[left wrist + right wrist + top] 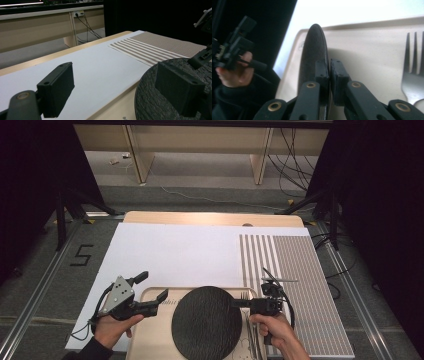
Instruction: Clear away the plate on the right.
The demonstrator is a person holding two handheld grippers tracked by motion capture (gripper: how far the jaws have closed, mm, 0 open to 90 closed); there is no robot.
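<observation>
Floor mark (81, 255): a "5" is read in black tape.
Plate (206, 322): round, black, rough-textured (over the tray (150, 340)).
Right gripper (329, 71): rim is pinched.
Left gripper (154, 290): jaws are spread.

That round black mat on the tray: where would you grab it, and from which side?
By its thin rim, coming in from the side. The black mat is a flat disc lying on the tray, so its face offers nothing to pinch, only the edge. The right gripper already does this at the right edge, jaws shut on the rim; the left gripper stands open at the left.
</observation>
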